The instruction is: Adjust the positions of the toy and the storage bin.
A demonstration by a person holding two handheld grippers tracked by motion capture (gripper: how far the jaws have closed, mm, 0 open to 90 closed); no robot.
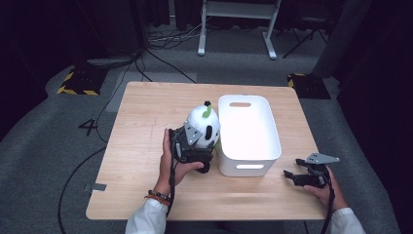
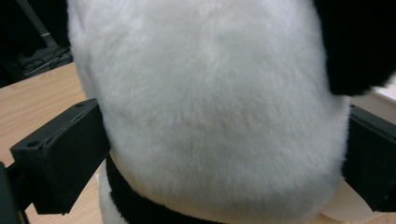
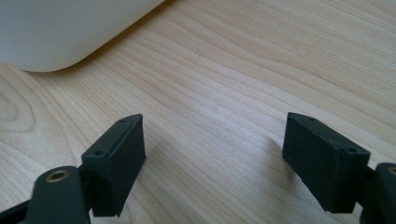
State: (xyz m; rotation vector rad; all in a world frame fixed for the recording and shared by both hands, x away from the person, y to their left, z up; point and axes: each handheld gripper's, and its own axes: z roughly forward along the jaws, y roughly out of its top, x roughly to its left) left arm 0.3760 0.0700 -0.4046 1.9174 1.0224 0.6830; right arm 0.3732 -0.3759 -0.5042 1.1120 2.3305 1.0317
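White sleeves come in at the near edge of the wooden tabletop (image 1: 146,107), each hand holding a tool. At the left, the left tool (image 1: 191,146) has its jaws pressed against the two sides of a plush panda (image 1: 204,127), gripping its white furry body; from the left gripper view the fur bulges between the black jaws, with a black patch at the upper right. The panda stands upright near the middle of the tabletop, a small green sprout on top of its head, just beside the left wall of a white plastic bin (image 1: 272,141). At the near right, the right tool (image 1: 297,178) rests low over bare wood, its jaws spread wide apart with nothing between them, near the bin's near right corner.
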